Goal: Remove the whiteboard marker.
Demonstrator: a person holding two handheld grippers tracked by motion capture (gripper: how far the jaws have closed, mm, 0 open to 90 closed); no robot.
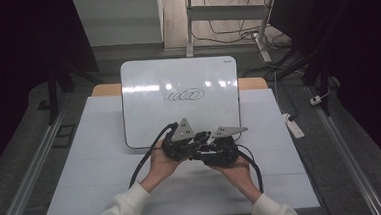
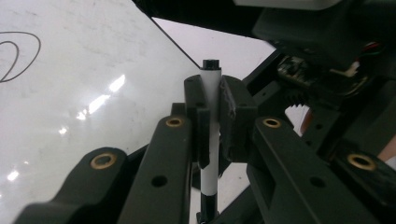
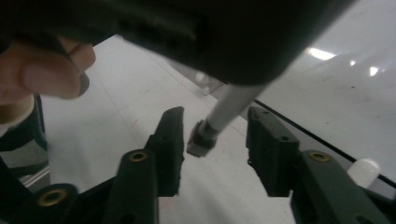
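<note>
Left fingers (image 2: 198, 112) clamping marker (image 2: 211, 84), right fingers (image 3: 170, 135) apart around it

A lab-like recording room is showing here. Dark curtains (image 1: 20, 58) are flanking a white-covered tabletop (image 1: 106, 157), and cables (image 1: 234, 34) are trailing over the floor (image 1: 223, 15).

High view overhead, facing forward; gripper views close, sharing whiteboard (image 1: 180, 100).

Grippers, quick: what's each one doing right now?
Left gripper: shut on the marker.
Right gripper: open, jaws either side of the marker's dark end, not pressing it.
</note>
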